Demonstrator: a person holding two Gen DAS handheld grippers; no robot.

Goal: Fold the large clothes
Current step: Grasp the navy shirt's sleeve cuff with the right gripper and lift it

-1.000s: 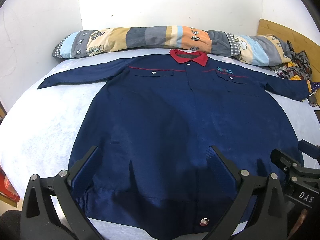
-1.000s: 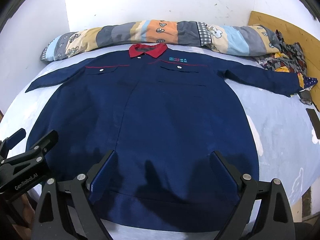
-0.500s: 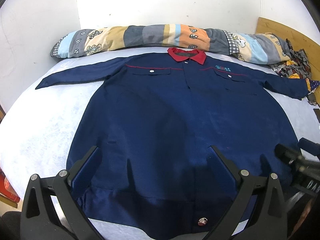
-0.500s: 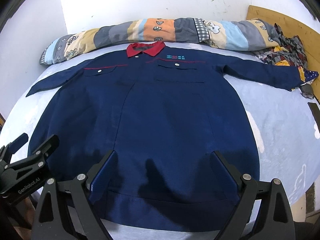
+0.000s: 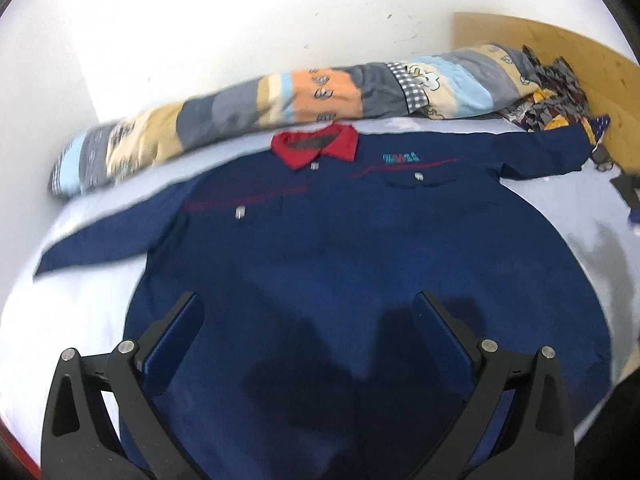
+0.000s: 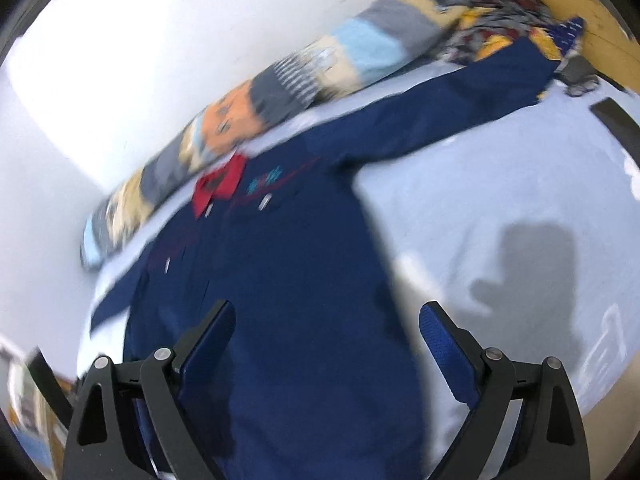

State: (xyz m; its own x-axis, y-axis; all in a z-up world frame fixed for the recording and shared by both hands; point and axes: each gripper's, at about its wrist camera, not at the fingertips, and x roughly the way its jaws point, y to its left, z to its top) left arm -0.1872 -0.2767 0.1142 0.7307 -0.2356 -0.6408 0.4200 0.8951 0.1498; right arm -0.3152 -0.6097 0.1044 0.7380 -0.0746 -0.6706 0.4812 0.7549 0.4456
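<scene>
A large navy work jacket [image 5: 360, 248] with a red collar [image 5: 316, 146] lies flat, front up, on the white bed, sleeves spread to both sides. It also shows in the right wrist view [image 6: 288, 280], blurred and tilted. My left gripper [image 5: 308, 316] is open and empty above the jacket's lower middle. My right gripper [image 6: 326, 320] is open and empty above the jacket's right side, near its edge. The jacket's right sleeve [image 6: 440, 120] stretches toward the far right.
A long patchwork pillow [image 5: 304, 100] lies along the wall behind the collar. A heap of patterned cloth [image 5: 548, 100] sits at the far right by a wooden headboard [image 5: 560, 48]. A dark flat object [image 6: 616, 120] lies on the sheet at right.
Both grippers have swung to the right and moved forward over the jacket; both views now tilt and blur. Neither gripper shows in the other's view any more. The jacket has not moved.
</scene>
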